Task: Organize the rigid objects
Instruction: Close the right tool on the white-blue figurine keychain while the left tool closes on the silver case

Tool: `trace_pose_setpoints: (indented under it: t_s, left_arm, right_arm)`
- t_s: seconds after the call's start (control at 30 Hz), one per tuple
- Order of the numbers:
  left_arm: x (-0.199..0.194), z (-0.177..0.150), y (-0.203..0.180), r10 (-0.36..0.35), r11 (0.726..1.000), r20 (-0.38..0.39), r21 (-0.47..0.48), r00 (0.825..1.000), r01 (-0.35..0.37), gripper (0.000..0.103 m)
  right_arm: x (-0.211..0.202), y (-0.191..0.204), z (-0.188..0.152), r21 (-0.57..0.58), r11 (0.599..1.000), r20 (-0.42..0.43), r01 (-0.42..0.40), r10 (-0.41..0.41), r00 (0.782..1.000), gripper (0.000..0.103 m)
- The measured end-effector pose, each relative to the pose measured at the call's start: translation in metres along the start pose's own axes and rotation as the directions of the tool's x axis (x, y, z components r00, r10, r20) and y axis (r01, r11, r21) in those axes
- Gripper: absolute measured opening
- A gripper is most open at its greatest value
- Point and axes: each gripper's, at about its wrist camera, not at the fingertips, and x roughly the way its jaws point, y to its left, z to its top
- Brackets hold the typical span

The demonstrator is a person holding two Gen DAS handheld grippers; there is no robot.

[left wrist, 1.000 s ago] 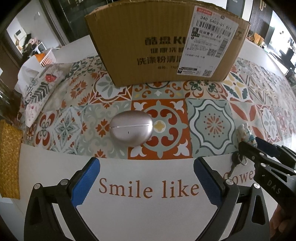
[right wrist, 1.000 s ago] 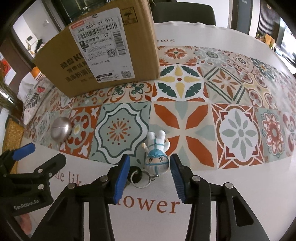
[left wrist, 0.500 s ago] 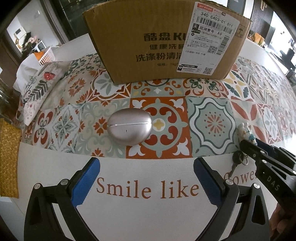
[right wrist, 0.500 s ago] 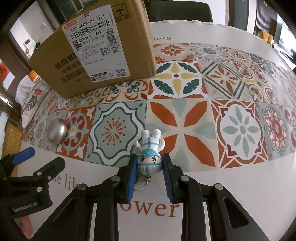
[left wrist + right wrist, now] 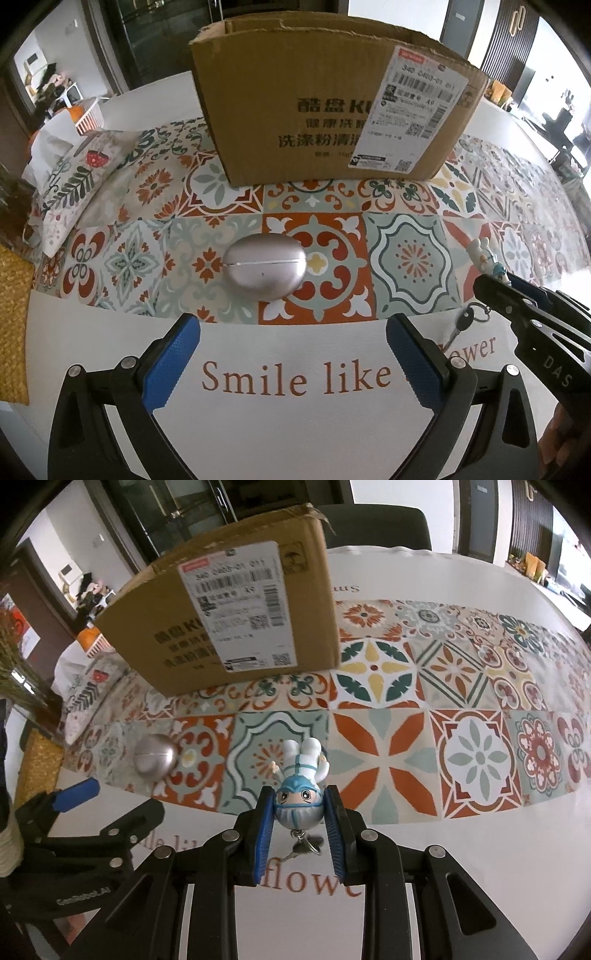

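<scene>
The right gripper [image 5: 300, 814] is clamping the round head of a small figurine keychain [image 5: 301, 786], its blue pads pressing on both sides of the head while the white body and legs are sticking out forward over the patterned tablecloth [image 5: 476, 760], near the cloth's front edge. A key ring with a small key [image 5: 463, 323] is dangling loose under the head, so it is likely to swing and could snag on the rim of the cardboard box [image 5: 236, 605] standing toward the far edge of the table. The figurine is looking like hard, light plastic: stiff and glossy, so the rounded head may be slipping or rotating between the pads if the grip is slack, though the head is the broadest and steadiest place to take it. The left gripper [image 5: 291, 365] is hanging wide open and empty over the white front strip of the cloth, with the silver earbud case [image 5: 264, 267] lying just beyond its fingertips on the tiles. That case is smooth, pebble-shaped and probably slippery; taking it across its narrower width, square to the seam, seems safest.
</scene>
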Motion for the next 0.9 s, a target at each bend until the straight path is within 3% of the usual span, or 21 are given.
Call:
trace_pose_setpoints:
  t_s: [0.47,0.67,0.9]
  left_arm:
    - [0.015,0.013,0.032,-0.037,0.999,0.034,-0.022,0.999,0.038,0.102]
    - [0.039,0.022,0.03,-0.066,0.997,-0.003,-0.046,0.998,0.065,0.099]
    - [0.059,0.023,0.025,-0.047,0.998,-0.035,-0.046,0.998,0.045,0.096]
  right_arm:
    - [0.022,0.033,0.011,-0.021,0.999,-0.013,-0.031,0.031,0.999,0.027]
    - [0.035,0.036,0.019,-0.024,0.999,-0.017,-0.03,0.03,0.999,0.027]
    - [0.05,0.029,0.023,-0.028,0.999,-0.038,-0.026,0.025,0.999,0.027]
